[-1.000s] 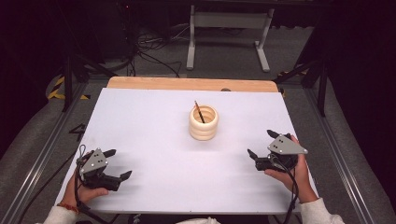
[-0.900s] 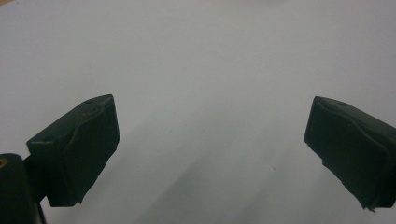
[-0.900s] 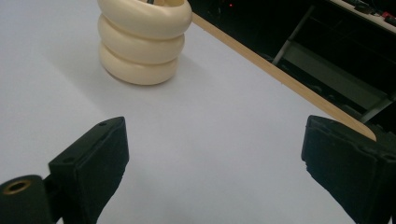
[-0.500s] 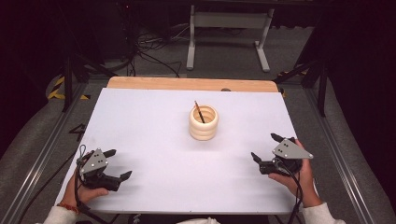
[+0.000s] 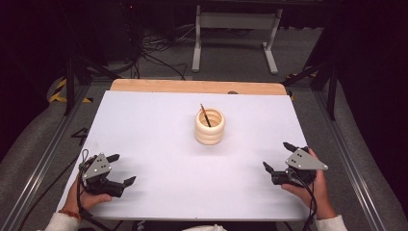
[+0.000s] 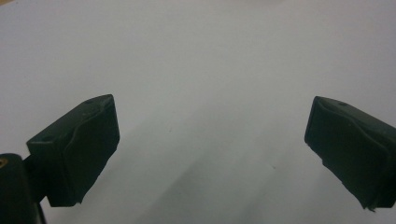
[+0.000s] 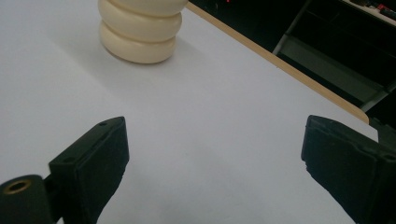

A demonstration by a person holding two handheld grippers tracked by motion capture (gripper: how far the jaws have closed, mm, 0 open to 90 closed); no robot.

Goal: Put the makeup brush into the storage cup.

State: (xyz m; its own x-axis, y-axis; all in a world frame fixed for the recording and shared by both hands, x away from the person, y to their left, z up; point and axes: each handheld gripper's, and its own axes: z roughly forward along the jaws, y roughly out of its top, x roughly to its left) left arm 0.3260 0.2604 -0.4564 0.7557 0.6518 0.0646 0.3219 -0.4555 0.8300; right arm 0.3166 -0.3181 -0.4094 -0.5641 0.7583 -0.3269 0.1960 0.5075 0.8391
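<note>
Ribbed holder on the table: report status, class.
Left gripper open, right gripper open, both empty. Cream holder upright mid-table, dark stick inside, untouched. Nothing in the way.

A table [image 5: 159, 139] with a white top carries the things; a strip of bare wood [image 5: 192, 86] runs along its far edge. A cream ribbed holder [image 5: 210, 126] stands on the white surface, a little right of the middle and toward the far side. A thin dark stick [image 5: 205, 115] leans inside it, tilted to the left.
</note>
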